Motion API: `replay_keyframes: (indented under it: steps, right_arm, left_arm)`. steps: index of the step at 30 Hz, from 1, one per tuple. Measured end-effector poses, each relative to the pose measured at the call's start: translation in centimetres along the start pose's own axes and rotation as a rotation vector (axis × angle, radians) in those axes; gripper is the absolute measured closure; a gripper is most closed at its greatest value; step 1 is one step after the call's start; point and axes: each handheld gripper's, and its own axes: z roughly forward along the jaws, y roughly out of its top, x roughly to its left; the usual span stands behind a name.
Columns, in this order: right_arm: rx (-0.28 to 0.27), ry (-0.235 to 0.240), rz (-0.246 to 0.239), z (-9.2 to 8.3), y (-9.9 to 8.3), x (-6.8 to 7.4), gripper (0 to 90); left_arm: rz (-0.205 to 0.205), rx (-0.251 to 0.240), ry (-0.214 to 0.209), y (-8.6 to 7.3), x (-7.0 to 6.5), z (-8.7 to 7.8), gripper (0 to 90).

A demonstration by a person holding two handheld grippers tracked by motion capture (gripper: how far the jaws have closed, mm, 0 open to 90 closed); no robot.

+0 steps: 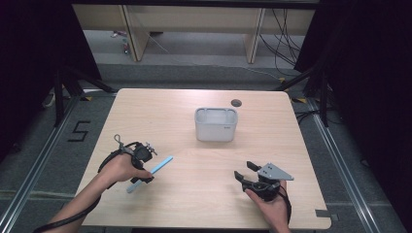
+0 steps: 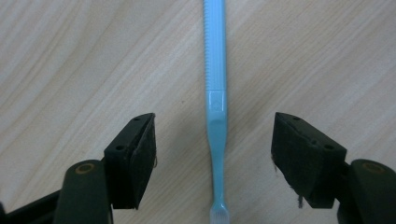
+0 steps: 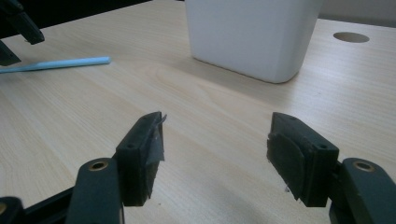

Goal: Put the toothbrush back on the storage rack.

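Hovering over the table [image 1: 204, 194], the left gripper [image 2: 212, 140] stood released astride the toothbrush [image 2: 215, 93], whose handle ran toward twelve o'clock between untouching jaws, while the right gripper [image 3: 215, 154], also released, idled well apart.

Pretty roomy counter [image 1: 160, 111] honestly: the only real obstacle is the white bin [image 1: 216, 124] sitting just past centre toward 12 o'clock, plus the blue toothbrush [image 1: 151, 173] lying flat at about 8 o'clock, with bare wood between and around them.
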Motion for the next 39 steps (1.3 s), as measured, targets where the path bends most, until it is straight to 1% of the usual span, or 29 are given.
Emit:
replay_keyframes:
  steps: [2,3,4,6,7,8,9,10,11,12,13,16,17,18,20,21,24,25,26,28,29,30,33,34,35,36,37,38,39]
  right_arm:
    - [0.003,0.0,-0.002,0.0,0.0,0.0,36.8]
    - [0.004,0.0,-0.003,0.0,0.0,-0.1,36.7]
    - [0.004,0.001,-0.003,0.0,0.0,-0.1,36.7]
    - [0.003,0.001,-0.003,0.0,0.0,-0.1,36.7]
    - [0.003,0.001,-0.003,0.0,0.0,-0.1,36.7]
    - [0.004,0.001,-0.001,0.0,0.0,-0.1,36.7]
    - [0.011,0.005,0.0,-0.1,0.0,-0.1,36.7]
    - [0.011,0.005,0.001,-0.1,0.0,-0.1,36.7]
    - [0.011,0.006,0.001,-0.1,0.0,-0.1,36.6]
    - [0.011,0.006,0.001,-0.1,0.0,-0.1,36.6]
    - [0.004,0.002,-0.002,0.0,0.0,-0.1,36.6]
    - [0.004,0.005,0.001,-0.1,0.0,-0.1,36.5]
    - [0.004,0.005,0.001,-0.1,0.0,-0.1,36.5]
    - [0.011,0.009,0.004,-0.1,0.0,-0.1,36.5]
    - [0.005,0.005,0.001,-0.1,0.0,-0.1,36.5]
    - [0.011,0.01,0.002,-0.1,0.0,-0.1,36.4]
    - [0.009,0.007,0.001,-0.1,0.0,-0.1,36.4]
    - [0.018,0.019,0.018,-0.1,0.0,0.0,36.3]
    - [0.011,0.01,0.005,-0.1,0.0,-0.1,36.2]
    - [0.005,0.005,0.004,-0.1,0.0,-0.1,36.2]
    - [0.004,0.005,0.006,-0.1,0.0,-0.1,36.1]
    - [0.015,0.019,0.032,0.0,0.0,0.0,36.1]
    - [0.014,0.019,0.031,-0.1,0.0,0.0,36.1]
    - [0.012,0.014,0.022,-0.1,0.0,0.0,36.1]
    - [0.016,0.02,0.037,-0.1,0.0,0.0,36.1]
    - [0.013,0.018,0.029,-0.1,0.0,0.0,36.0]
    - [0.018,0.023,0.042,-0.1,0.0,0.1,36.1]
    - [0.018,0.023,0.042,-0.1,0.0,0.1,36.1]
    - [0.011,0.013,0.02,-0.1,0.0,-0.1,36.0]
  left_arm:
    - [-0.005,0.009,-0.002,0.2,0.1,0.1,32.2]
    - [-0.029,0.02,-0.008,0.5,0.4,0.2,33.0]
    - [-0.036,0.031,-0.009,0.7,0.6,0.3,34.2]
    - [-0.035,0.051,-0.004,1.0,0.9,0.5,36.0]
    - [-0.035,0.051,-0.004,1.0,0.9,0.5,37.0]
    - [-0.028,0.071,-0.001,1.3,1.0,0.5,38.2]
    - [-0.029,0.067,-0.001,1.4,1.0,0.6,39.0]
    - [-0.024,0.087,-0.005,1.7,1.0,0.6,39.9]
    - [-0.008,0.107,-0.009,2.1,0.9,0.9,40.9]
    - [-0.008,0.107,-0.009,2.1,0.9,0.9,42.3]
    - [-0.018,0.112,-0.017,2.5,0.6,1.2,43.3]
    - [-0.008,0.127,-0.016,2.9,0.4,1.5,47.1]
    - [0.021,0.153,-0.016,3.1,0.5,1.5,47.1]
    - [0.024,0.166,-0.016,3.4,0.3,1.7,48.8]
    - [0.03,0.176,-0.02,3.7,0.4,1.8,49.8]
    - [0.033,0.178,-0.019,3.9,0.4,1.9,50.4]
    - [0.034,0.179,-0.017,4.0,0.5,2.1,52.7]
    - [0.042,0.18,-0.015,4.1,0.5,2.2,52.7]
    - [0.044,0.186,-0.025,4.2,0.5,2.3,54.1]
    - [0.05,0.188,-0.029,4.4,0.4,2.4,55.4]
    - [0.062,0.194,-0.03,4.4,0.4,2.4,56.2]
    - [0.058,0.196,-0.038,4.5,0.3,2.4,57.0]
    - [0.071,0.197,-0.036,4.6,0.3,2.5,58.5]
    - [0.068,0.195,-0.042,4.7,0.2,2.6,59.1]
    - [0.071,0.192,-0.04,4.7,0.2,2.6,59.6]
    - [0.073,0.196,-0.044,4.7,0.2,2.7,60.4]
    - [0.07,0.199,-0.049,4.8,0.2,2.7,60.9]
    - [0.07,0.199,-0.049,4.8,0.2,2.7,61.7]
    - [0.074,0.195,-0.05,4.7,0.2,2.7,61.7]
